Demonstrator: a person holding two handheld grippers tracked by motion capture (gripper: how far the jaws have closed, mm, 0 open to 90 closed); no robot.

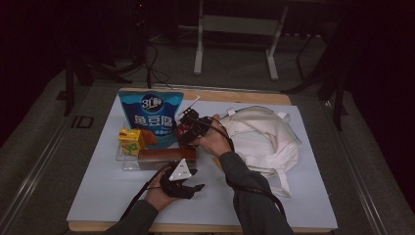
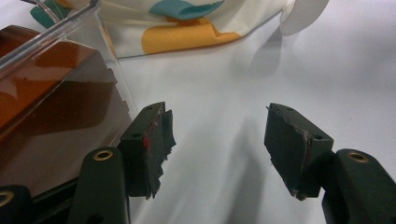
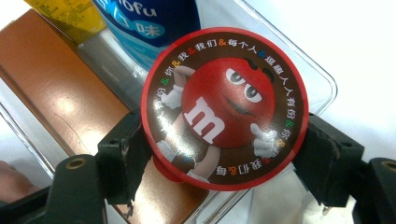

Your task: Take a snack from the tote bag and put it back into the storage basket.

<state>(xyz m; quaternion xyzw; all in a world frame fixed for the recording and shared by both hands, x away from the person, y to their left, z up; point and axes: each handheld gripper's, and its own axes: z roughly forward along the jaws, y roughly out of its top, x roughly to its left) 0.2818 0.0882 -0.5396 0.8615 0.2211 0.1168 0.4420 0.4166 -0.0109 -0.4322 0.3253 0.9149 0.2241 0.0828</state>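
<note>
Right then, the right gripper [image 3: 224,154] had its two black jaws pressed against the sides of a round M&M's tub [image 3: 224,108] — red rim, brown lid, the red candy figure on top. It hung just above the clear plastic tray [image 1: 126,164] at the middle of the white table [image 1: 98,196]. In that tray stood a blue fish-tofu bag [image 1: 150,115] at the back, a small yellow carton [image 1: 130,140] at its left and a long brown box [image 1: 166,155] along the front. The left gripper [image 2: 217,140] rested low beside the tray's near edge, jaws apart with only bare tabletop between them — holding nothing. A white cloth bag [image 1: 264,139] lay slumped to the right of the tray.
</note>
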